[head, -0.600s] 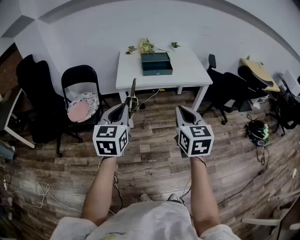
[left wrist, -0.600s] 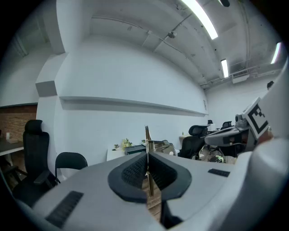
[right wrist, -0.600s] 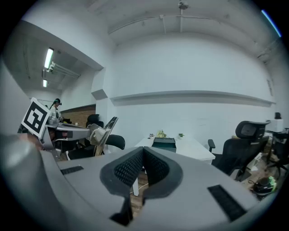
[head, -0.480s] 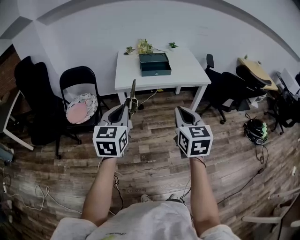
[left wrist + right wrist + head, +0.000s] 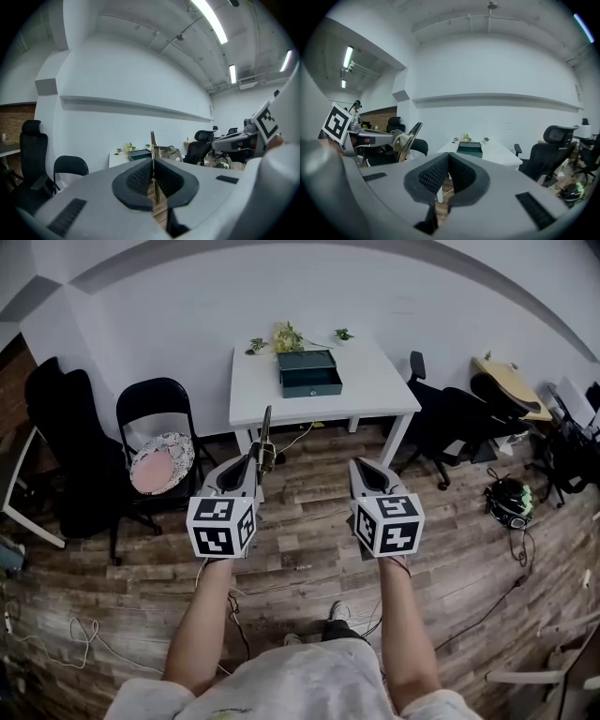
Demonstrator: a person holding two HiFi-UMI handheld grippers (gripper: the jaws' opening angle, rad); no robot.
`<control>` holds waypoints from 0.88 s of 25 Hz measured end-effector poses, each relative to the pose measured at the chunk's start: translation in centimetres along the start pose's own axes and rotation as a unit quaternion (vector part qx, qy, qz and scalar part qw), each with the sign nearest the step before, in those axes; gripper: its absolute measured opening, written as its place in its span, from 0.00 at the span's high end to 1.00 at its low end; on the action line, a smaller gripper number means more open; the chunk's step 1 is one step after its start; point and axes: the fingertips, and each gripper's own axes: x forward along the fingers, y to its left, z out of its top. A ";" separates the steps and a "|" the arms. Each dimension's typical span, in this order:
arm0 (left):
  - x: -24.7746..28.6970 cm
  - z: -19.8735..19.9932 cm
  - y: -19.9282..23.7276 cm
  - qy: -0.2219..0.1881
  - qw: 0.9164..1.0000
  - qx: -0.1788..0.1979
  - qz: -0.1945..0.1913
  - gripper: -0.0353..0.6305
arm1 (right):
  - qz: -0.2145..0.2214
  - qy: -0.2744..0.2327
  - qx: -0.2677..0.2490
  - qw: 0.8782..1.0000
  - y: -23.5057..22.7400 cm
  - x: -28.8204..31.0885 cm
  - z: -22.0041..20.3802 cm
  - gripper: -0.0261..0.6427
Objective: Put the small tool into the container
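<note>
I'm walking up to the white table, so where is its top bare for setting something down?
The white table is bare left of the green container, right of it, and in a strip along the front edge. The back edge is crowded: small plants stand behind the container, by the wall.

White table, dark green container, small plants on top

Probably office: swivel chairs, white table
</note>
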 end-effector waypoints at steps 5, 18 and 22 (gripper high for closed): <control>1.1 0.1 0.6 0.003 1.000 0.003 0.001 0.94 | 0.002 0.001 0.001 1.000 -0.3 1.2 0.0 0.95; 9.2 0.8 1.7 0.018 1.000 0.022 0.012 0.94 | 0.018 -0.006 0.009 1.000 -5.1 8.2 0.7 0.95; 13.1 1.7 1.9 0.021 0.999 0.021 0.024 0.94 | 0.031 -0.006 0.006 0.999 -7.9 11.4 1.7 0.95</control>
